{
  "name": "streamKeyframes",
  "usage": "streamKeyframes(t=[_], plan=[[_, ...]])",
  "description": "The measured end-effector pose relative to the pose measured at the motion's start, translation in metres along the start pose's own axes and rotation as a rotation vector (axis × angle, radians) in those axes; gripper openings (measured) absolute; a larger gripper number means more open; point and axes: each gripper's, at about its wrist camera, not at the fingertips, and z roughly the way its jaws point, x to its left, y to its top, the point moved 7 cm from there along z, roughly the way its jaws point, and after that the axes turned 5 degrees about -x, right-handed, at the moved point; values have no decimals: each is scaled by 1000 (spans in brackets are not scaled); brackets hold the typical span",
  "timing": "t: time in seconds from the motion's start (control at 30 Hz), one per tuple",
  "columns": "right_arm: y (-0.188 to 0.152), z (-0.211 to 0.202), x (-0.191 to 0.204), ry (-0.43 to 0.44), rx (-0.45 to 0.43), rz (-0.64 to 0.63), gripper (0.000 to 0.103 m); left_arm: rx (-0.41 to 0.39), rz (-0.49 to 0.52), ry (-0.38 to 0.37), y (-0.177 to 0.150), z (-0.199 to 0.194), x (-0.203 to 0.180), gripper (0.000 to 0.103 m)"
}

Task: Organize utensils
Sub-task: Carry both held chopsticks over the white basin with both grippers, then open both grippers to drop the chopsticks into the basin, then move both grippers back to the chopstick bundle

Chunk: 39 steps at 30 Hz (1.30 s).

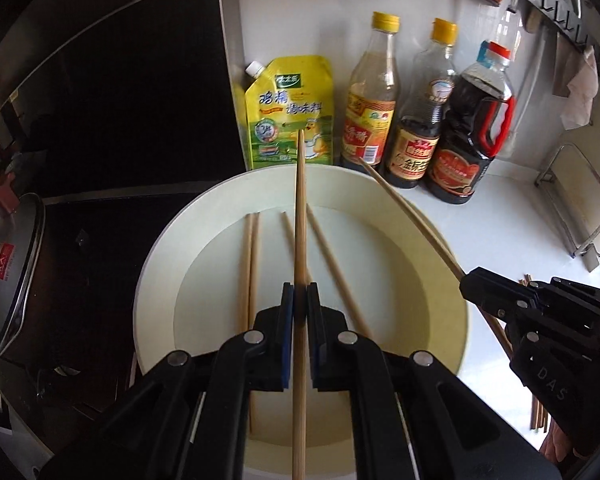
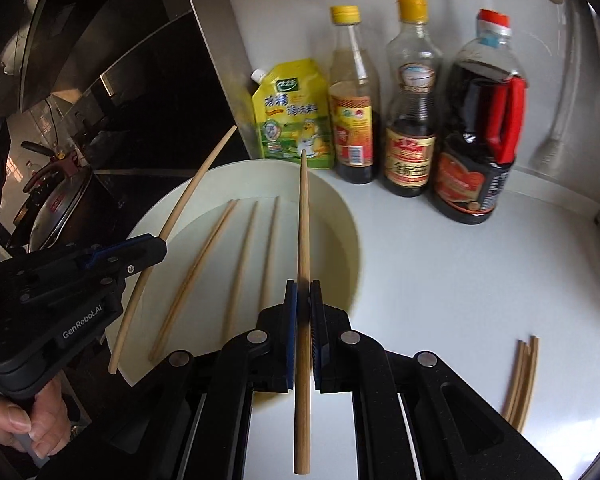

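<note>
Left gripper (image 1: pixel 300 300) jaws closed on one pale wooden chopstick (image 1: pixel 300 208); right gripper (image 2: pixel 303 300) jaws likewise clamp a second chopstick (image 2: pixel 303 248), both above the cream round basin (image 2: pixel 340 208). Three loose chopsticks (image 2: pixel 240 264) remain inside; a sorted bundle (image 2: pixel 522 380) lies on the white tabletop (image 2: pixel 440 300). Roughly midway.

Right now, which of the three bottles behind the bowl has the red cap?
The big dark soy sauce jug on the right, with a red handle. The other two bottles are slimmer and have yellow caps.
</note>
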Motion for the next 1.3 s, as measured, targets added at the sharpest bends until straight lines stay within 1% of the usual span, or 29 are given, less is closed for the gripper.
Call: streamKeyframes(t=[0.17, 0.37, 0.4, 0.43, 0.47, 0.5, 0.53, 0.57, 0.6, 0.63, 0.77, 0.93, 1.07, 1.13, 1.3], plan=[[1, 42, 18, -2, 75, 21, 6, 63, 1, -6, -11, 26, 17, 7], [-5, 59, 23, -25, 122, 18, 6, 126, -11, -27, -25, 47, 27, 8], [-5, 60, 22, -30, 126, 25, 8, 131, -17, -23, -25, 49, 29, 11], [-4, 60, 21, -33, 125, 34, 11, 130, -22, -14, -25, 49, 33, 19], [-4, 58, 19, -37, 118, 38, 16, 124, -28, -10, -23, 50, 35, 22], [-3, 55, 17, -45, 107, 37, 18, 114, -36, -10, -21, 48, 37, 30], [-3, 52, 16, -55, 99, 34, 18, 106, -43, -6, -18, 47, 40, 39], [-3, 49, 13, -62, 95, 35, 19, 100, -49, -5, -16, 46, 42, 44], [-3, 45, 11, -68, 87, 40, 19, 92, -55, -2, -15, 44, 45, 55], [-4, 41, 10, -67, 83, 47, 19, 84, -61, 3, -13, 42, 48, 62], [-11, 24, 2, -80, 68, 61, 20, 72, -69, 0, -7, 32, 52, 62], [-24, -1, -10, -101, 52, 85, 22, 64, -57, -24, -7, 20, 40, 64], [-34, -20, -24, -124, 31, 122, 24, 61, -30, -59, -8, 10, 20, 64], [-37, -28, -29, -137, 21, 138, 27, 51, -5, -74, -7, 5, 8, 67], [-46, -51, -46, -175, -15, 175, 27, 46, 40, -127, -11, -5, -23, 67]])
